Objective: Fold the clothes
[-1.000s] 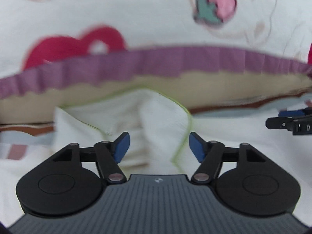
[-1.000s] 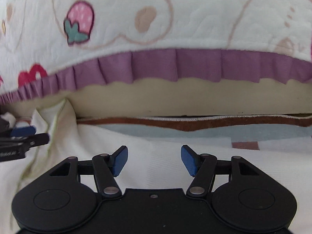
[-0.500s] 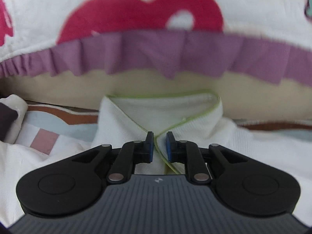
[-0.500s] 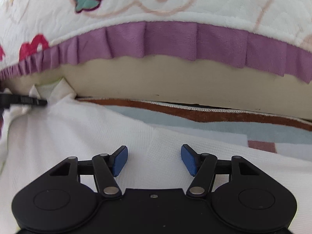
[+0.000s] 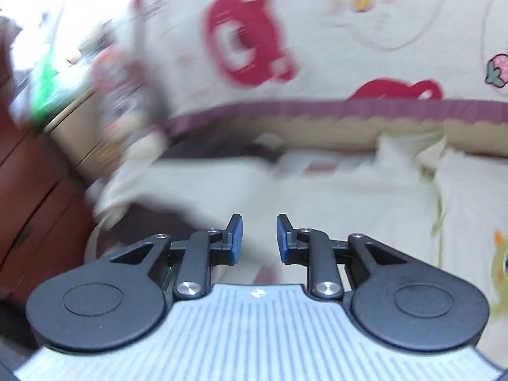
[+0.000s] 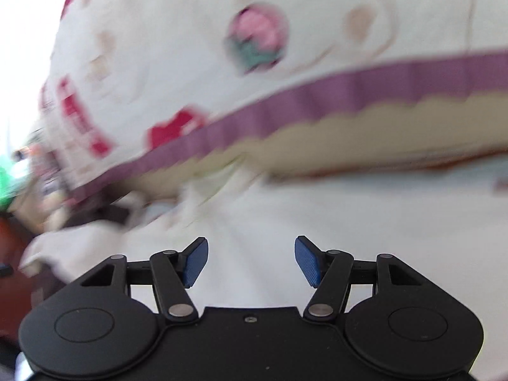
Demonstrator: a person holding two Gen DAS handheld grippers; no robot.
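1. Left hand-held gripper hangs over the white garment with its blue pads a little apart and nothing between them.
2. Right hand-held gripper has its jaws spread wide and empty above the same white garment.
3. Spread flat, the garment shows a green-trimmed collar at its far edge, beside the purple-frilled quilt.
4. A reddish wooden cabinet stands to the left; both views are blurred.

A cream quilt printed with red bears and strawberries, trimmed by a purple ruffle, lies behind; reddish wooden furniture stands left.
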